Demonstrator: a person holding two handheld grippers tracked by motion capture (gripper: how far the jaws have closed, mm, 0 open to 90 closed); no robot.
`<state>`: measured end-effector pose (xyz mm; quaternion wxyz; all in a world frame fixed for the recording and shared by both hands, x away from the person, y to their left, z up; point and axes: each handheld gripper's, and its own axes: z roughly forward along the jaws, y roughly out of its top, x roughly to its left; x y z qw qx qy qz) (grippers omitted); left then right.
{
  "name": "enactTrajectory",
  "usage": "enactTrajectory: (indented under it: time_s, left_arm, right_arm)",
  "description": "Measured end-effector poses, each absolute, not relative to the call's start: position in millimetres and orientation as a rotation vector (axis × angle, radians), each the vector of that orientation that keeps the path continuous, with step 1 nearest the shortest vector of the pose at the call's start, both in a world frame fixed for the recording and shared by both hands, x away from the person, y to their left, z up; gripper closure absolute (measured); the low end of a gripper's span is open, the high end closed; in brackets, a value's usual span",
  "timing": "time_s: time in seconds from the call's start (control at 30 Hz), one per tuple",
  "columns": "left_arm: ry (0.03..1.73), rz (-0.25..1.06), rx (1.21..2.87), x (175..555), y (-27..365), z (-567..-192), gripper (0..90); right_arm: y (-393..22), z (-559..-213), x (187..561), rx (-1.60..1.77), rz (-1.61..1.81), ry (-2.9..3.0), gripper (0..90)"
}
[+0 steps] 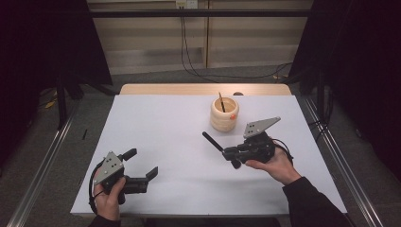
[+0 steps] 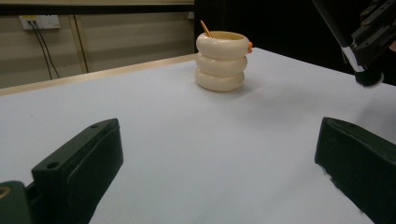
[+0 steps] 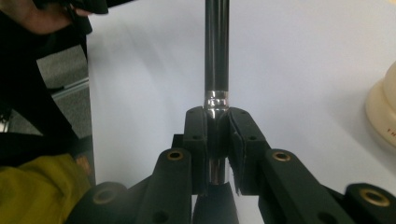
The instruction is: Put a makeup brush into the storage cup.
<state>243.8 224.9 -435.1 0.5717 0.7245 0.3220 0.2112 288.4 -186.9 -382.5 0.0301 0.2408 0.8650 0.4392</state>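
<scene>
Gripping a makeup brush by its silver ferrule, right gripper hovered over the desk right of centre — jaws nearly closed on the ferrule, black handle aimed toward the far left, dark bristle head at the near end. Stood close by toward the far edge: cream ribbed holder, a thin stick already leaning inside and an orange knob on its rim. Rested near the front left corner: left gripper, jaws spread wide, nothing between them. Seemed headed for the holder, judging by the brush's nearness. Could slip or swivel in the pinch, since smooth round metal gives the pads little bite — and a long handle adds leverage. Could also knock the light holder over or jam against the stick if brought in tilted rather than upright. Showed faint reddish lettering on the holder's side in the right gripper view, too small and cropped to read; no other writing legible.
</scene>
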Motion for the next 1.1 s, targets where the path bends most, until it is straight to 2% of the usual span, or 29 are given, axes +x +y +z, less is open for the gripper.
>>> enactTrajectory:
  time_s: [0.43, 1.1]
  left_arm:
    - [0.754, 0.496, 1.705, 244.6, 225.2, -435.2, 1.0]
    - [0.745, 0.493, 1.71, 244.9, 225.6, -435.3, 1.0]
  right_arm:
    - [-168.0, -372.6, 294.2, 0.701, 1.109, 2.856, 78.9]
    - [-148.7, -379.0, 297.4, 0.626, 0.796, 3.022, 78.9]
